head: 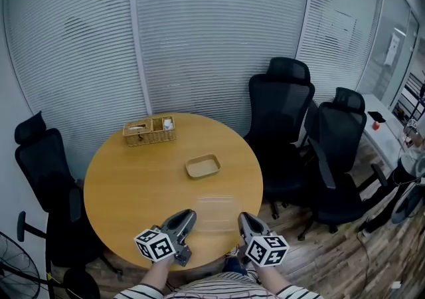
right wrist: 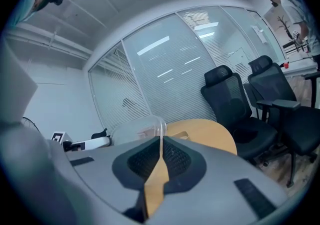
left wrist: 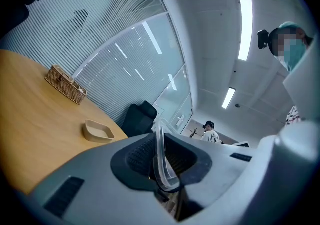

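**Operator:** What am I holding?

**Spotter:** Your left gripper [head: 188, 216] and your right gripper [head: 244, 220] each pinch one clear tray [head: 216, 213]. The left jaws are pressed onto its left rim and the right jaws onto its right rim. The tray sits low over the near edge of the table [head: 126, 185], between the two grippers and right in front of you.

**Operator:** And the surface?

**Spotter:** It's a round table with a yellow wood top. A beige dish [head: 203, 166] lies near the middle, just beyond your tray and apart from it. A wicker basket [head: 149, 130] stands at the far edge, a little left of centre, with small things inside that I can't make out.

**Operator:** What's around me?

**Spotter:** A glass wall with closed white blinds [head: 199, 38] curves behind the table. Two black office chairs stand to your right, one [head: 282, 108] close against the table's far right side and another [head: 340, 158] just beside it, farther out. A third black chair [head: 41, 165] stands at the left, and a fan [head: 13, 270] shows at the near left corner. The floor [head: 345, 258] is dark wood planks. A white desk [head: 388, 128] runs along the far right. Your left gripper view shows a person [left wrist: 209, 131] well off in the background.
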Tool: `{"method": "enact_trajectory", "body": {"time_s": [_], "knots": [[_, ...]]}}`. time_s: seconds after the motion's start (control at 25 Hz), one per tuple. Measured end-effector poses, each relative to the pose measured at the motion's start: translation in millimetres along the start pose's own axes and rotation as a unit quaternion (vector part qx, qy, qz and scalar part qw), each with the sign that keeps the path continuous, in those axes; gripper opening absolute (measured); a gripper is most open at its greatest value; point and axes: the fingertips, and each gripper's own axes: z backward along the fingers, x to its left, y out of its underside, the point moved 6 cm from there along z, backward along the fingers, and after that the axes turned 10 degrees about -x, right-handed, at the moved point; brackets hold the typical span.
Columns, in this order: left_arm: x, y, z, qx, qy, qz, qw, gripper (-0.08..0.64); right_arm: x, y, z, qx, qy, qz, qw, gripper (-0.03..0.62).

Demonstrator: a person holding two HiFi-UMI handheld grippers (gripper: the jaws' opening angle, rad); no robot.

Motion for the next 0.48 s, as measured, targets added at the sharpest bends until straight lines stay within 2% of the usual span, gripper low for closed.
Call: {"method": "enact_trajectory", "body": {"time_s": [0.48], "knots": [[-7.4, 1.8, 4.8, -0.006, -0.001, 0.004, 1.0000, 0.075, 1.2, -1.7, 6.9, 0.000, 0.001, 0.003, 1.000, 0.039]]}}
